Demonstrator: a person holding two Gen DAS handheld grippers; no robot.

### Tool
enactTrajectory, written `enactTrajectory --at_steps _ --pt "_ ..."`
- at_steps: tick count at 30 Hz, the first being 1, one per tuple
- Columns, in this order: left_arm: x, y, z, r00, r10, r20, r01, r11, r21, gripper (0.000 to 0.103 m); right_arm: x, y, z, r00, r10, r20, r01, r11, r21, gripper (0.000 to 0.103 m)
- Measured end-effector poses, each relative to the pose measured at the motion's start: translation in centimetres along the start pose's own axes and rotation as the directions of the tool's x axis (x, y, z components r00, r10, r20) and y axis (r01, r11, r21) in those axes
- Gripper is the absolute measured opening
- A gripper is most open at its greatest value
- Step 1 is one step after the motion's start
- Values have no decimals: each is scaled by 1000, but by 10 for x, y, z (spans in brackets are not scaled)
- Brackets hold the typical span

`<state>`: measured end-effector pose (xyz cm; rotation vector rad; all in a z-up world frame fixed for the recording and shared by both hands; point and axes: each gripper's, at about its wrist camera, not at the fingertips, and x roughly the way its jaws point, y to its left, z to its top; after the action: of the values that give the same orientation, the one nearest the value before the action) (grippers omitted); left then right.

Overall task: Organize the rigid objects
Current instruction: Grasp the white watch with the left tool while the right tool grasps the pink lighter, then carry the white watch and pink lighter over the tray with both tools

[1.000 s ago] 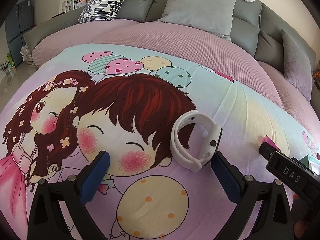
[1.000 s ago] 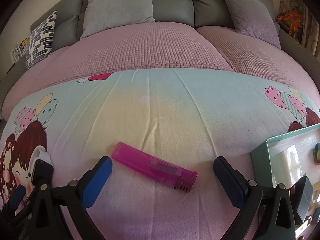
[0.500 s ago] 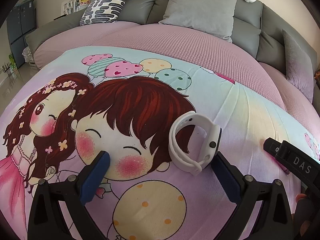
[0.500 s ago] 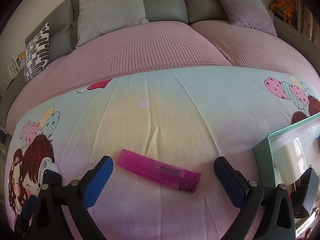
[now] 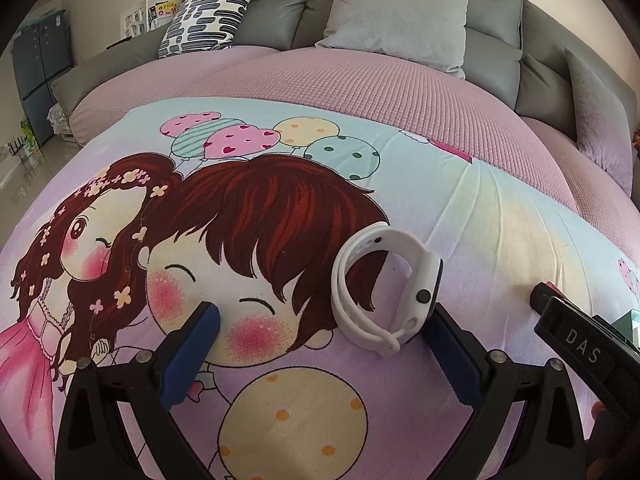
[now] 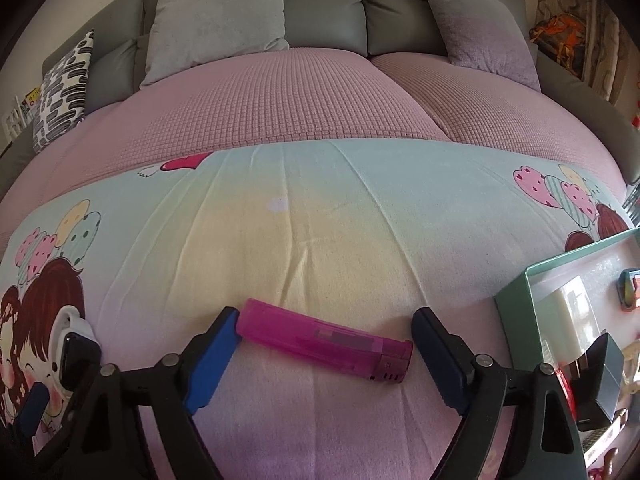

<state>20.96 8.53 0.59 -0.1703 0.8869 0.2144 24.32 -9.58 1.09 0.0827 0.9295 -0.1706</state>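
Ahead of the right hand-held gripper [image 6: 324, 334] the blanket [image 6: 320, 220] lies bare; a teal box [image 6: 516, 284] edges its right side. The pink lighter [image 6: 320, 338] lies lengthwise between its jaws, which have just been closing from wider, left pad touching. The left hand-held gripper [image 5: 320, 340] stays spread, the white watch [image 5: 384, 288] by its right finger.

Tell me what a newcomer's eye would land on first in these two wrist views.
First the bright pink lighter lying crosswise on the cartoon-print blanket, between the blue pads of the right gripper, whose jaws have just been closing; the left pad looks to meet its end, the right stands off. Then the white smartwatch on its side over the printed red-haired child, beside the open left gripper's right finger.
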Motion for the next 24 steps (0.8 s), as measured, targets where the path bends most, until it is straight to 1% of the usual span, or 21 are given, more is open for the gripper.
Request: enactTrajectory --at_steps 7,10,15,16,17,18,19,21,22,23,24 --pt "0 -4 1 1000 -13 6 13 1000 4 101 -7 -8 -8 999 38 6 -38 999 1 84" --pt "-1 -5 0 999 -32 11 32 999 6 101 -10 -12 -13 999 48 4 -48 999 -3 84" --pt "-2 -6 0 998 -57 22 57 998 1 94 -13 -15 -19 998 59 5 -59 998 -7 84" --pt "-3 -7 0 998 -62 23 62 998 1 89 -14 -14 -20 998 56 6 -56 998 -12 84" --pt "-3 -7 0 998 -62 26 62 998 2 82 -14 -14 -21 998 55 7 -55 998 -15 84" --pt "-4 -8 0 998 -60 30 60 998 3 78 -14 -14 -21 998 55 7 -55 998 -16 84" --pt "-4 -9 1 998 -61 32 61 998 3 72 -14 -14 -21 998 56 7 -56 998 -16 84" --pt "-5 -10 1 996 -78 37 78 997 8 64 -14 -14 -21 998 56 6 -56 998 -16 84" --pt "-6 -11 1 995 -90 40 90 996 10 55 -14 -14 -21 998 56 6 -56 998 -17 84" --pt "-6 -12 1 993 -106 42 106 994 13 48 -14 -14 -21 998 56 6 -56 998 -18 84" --pt "-7 -13 1 993 -109 43 108 994 14 48 -14 -14 -21 998 56 6 -56 998 -18 84"
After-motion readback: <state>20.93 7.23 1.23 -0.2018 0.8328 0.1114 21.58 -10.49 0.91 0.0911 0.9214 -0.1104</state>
